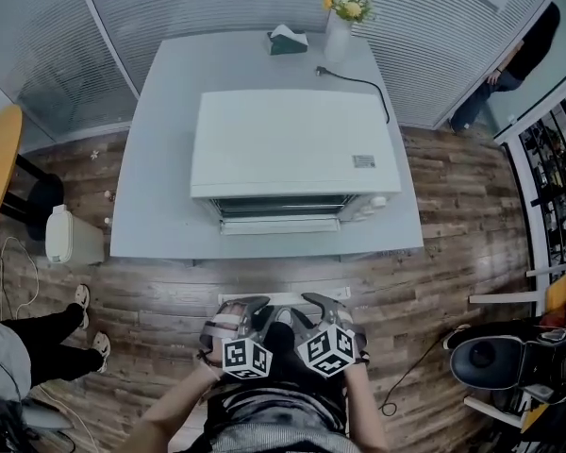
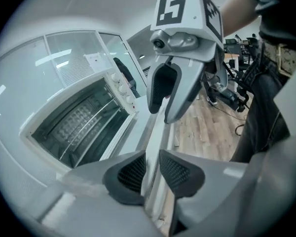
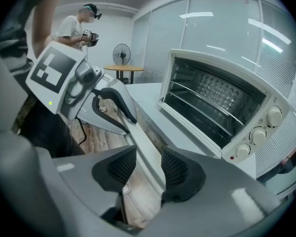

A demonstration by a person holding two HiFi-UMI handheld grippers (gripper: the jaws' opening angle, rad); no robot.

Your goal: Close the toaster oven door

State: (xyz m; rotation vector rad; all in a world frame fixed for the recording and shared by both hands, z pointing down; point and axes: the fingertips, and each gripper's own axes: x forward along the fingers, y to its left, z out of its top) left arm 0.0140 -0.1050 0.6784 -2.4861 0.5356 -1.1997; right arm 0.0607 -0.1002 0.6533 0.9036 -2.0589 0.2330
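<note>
Toaster oven (image 1: 292, 140), crosswise, opening faces left gripper (image 2: 153, 169) and right gripper (image 3: 148, 167), both parted, empty.

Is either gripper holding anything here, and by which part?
Nothing. The left gripper and right gripper both stand open and empty, short of the toaster oven.

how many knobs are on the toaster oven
3, in a column on the toaster oven's right-hand panel: top knob, middle knob, bottom knob. None seems hidden.
</note>
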